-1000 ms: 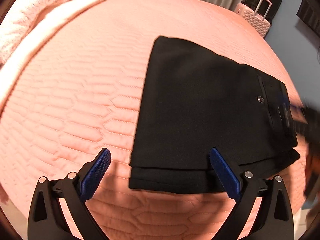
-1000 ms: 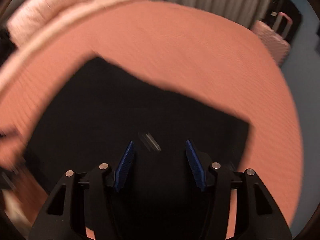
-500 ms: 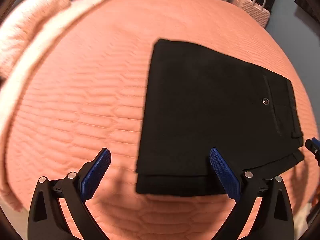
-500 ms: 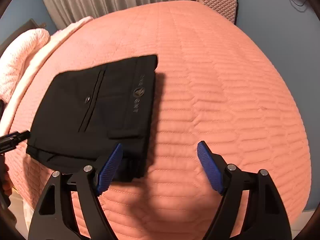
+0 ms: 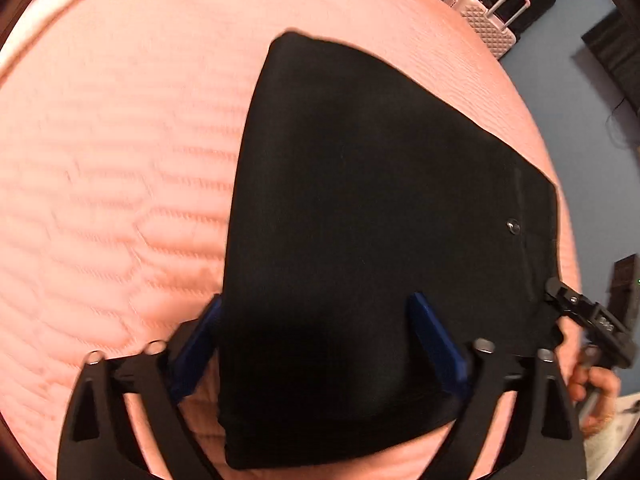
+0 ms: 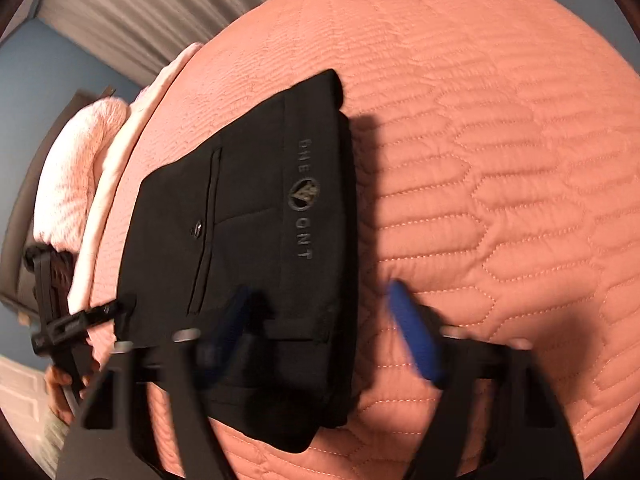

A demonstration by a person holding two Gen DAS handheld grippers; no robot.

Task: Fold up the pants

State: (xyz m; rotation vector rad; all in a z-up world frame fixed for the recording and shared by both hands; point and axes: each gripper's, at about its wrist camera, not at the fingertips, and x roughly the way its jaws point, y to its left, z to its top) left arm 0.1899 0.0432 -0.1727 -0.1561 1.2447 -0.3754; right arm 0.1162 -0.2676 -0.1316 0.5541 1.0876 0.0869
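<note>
The black pants (image 5: 360, 220) lie folded into a compact stack on the pink quilted bed (image 5: 120, 160). In the right wrist view the pants (image 6: 248, 232) show a back pocket with a button and a printed waistband logo. My left gripper (image 5: 316, 344) is open, its blue pads straddling the near end of the stack, the left pad partly hidden by the cloth. My right gripper (image 6: 320, 332) is open at the waistband end, one pad over the pants and the other over the bedspread (image 6: 500, 160).
A pink suitcase (image 5: 486, 20) and a dark one stand beyond the bed's far corner. A white fluffy blanket (image 6: 76, 184) lies along the bed's edge. Grey curtains (image 6: 140, 8) hang behind. The bed's near edge lies close under both grippers.
Both grippers have moved in close to the folded pants and now straddle its ends. The right gripper has swung round to the waistband side. The pants lie as before.
</note>
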